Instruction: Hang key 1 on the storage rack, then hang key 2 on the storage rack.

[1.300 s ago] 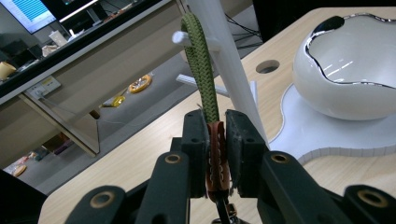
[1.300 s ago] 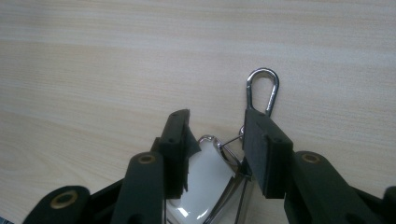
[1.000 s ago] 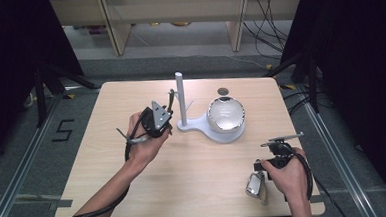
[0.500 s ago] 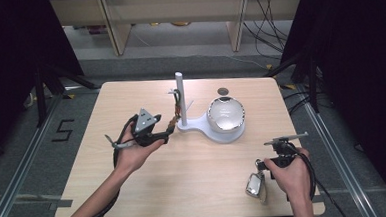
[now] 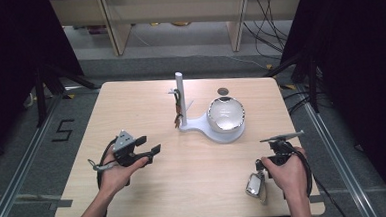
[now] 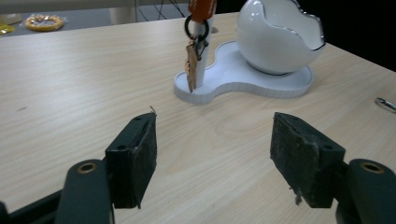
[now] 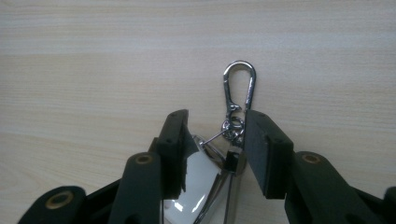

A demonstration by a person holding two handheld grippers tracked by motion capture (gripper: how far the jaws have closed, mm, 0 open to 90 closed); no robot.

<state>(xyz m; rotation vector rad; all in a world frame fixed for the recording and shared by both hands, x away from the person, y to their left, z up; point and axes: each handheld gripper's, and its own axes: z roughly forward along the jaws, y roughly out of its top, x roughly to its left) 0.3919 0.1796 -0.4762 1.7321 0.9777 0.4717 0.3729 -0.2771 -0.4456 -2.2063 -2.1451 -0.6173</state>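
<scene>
A white stand (image 5: 180, 96) with a post rises from a white base (image 6: 243, 84) mid-table. A keychain (image 5: 177, 112) with an orange strap, black ring and brown tag (image 6: 191, 65) hangs from the post. A white egg-shaped bowl (image 5: 226, 114) sits on the same base. My left gripper (image 5: 152, 144) is open and holds nothing (image 6: 215, 121); it is low over the table, in front and left of the stand. My right gripper (image 5: 261, 171) is at the front right, shut (image 7: 217, 119) on a shiny metal keychain (image 5: 255, 185). Its carabiner clip (image 7: 239, 84) lies flat on the wood.
The wooden table (image 5: 130, 101) has a small dark round spot (image 5: 223, 91) behind the bowl. Shelving and cables stand on the floor beyond the far edge. Dark curtains flank both sides.
My left gripper has pulled back from the stand toward the front left, leaving the strap keychain hanging on the post. The right gripper has stayed put.
</scene>
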